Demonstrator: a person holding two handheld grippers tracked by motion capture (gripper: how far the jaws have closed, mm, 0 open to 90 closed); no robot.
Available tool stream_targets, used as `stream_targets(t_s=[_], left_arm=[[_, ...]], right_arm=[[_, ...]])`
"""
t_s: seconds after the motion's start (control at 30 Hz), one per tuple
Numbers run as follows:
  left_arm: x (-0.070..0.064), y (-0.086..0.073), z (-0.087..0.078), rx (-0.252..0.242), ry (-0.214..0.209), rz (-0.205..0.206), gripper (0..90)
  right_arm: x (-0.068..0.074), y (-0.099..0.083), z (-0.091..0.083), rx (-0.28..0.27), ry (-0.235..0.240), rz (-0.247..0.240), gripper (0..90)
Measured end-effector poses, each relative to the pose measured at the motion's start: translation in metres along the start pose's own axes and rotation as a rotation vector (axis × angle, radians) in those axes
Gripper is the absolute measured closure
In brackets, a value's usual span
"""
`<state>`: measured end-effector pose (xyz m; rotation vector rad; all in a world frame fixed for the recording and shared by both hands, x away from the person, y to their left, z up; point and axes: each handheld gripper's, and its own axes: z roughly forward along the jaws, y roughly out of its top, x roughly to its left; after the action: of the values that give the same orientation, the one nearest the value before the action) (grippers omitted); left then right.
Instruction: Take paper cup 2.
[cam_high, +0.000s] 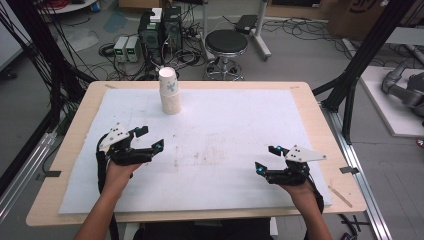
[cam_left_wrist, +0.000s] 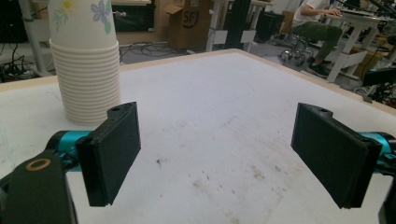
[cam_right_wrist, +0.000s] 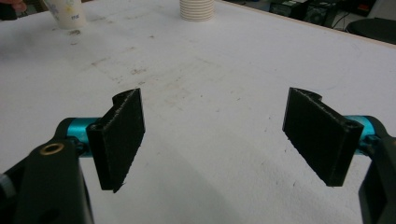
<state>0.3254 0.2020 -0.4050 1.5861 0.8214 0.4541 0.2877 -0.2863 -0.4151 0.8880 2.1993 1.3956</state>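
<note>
Looking down from above, the person's two hands rest low over the white mat that covers the wooden table. The left gripper sits at the mat's left side with its jaws spread wide and nothing between them. The right gripper sits at the right side, its jaws just as wide and equally empty. A stack of paper cups stands upright near the far edge of the mat, well apart from both grippers, nearer the left one.

Along the left gripper, the two black jaws stand far apart over bare, smudged mat, touching nothing. The stack of paper cups rises beyond the left-hand jaw, flower prints on the topmost cup, clear of the pads.

Along the right gripper, the jaws are again wide open above the stained mat, holding nothing. The foot of the stack of paper cups shows at the far edge, and a single printed cup stands off to its left, both well apart from the jaws.
</note>
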Motion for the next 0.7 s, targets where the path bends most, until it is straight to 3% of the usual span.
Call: stream_targets(t_s=[0.43, 0.7], left_arm=[[0.01, 0.045, 0.027, -0.01, 0.031, 0.006, 16.0], [0.019, 0.069, 0.045, 0.014, 0.056, 0.016, 16.0]], right_arm=[[-0.001, 0.0, 0.0, -0.001, 0.006, -0.004, 21.4], [0.0, -0.001, 0.0, 0.005, 0.011, 0.008, 21.4]])
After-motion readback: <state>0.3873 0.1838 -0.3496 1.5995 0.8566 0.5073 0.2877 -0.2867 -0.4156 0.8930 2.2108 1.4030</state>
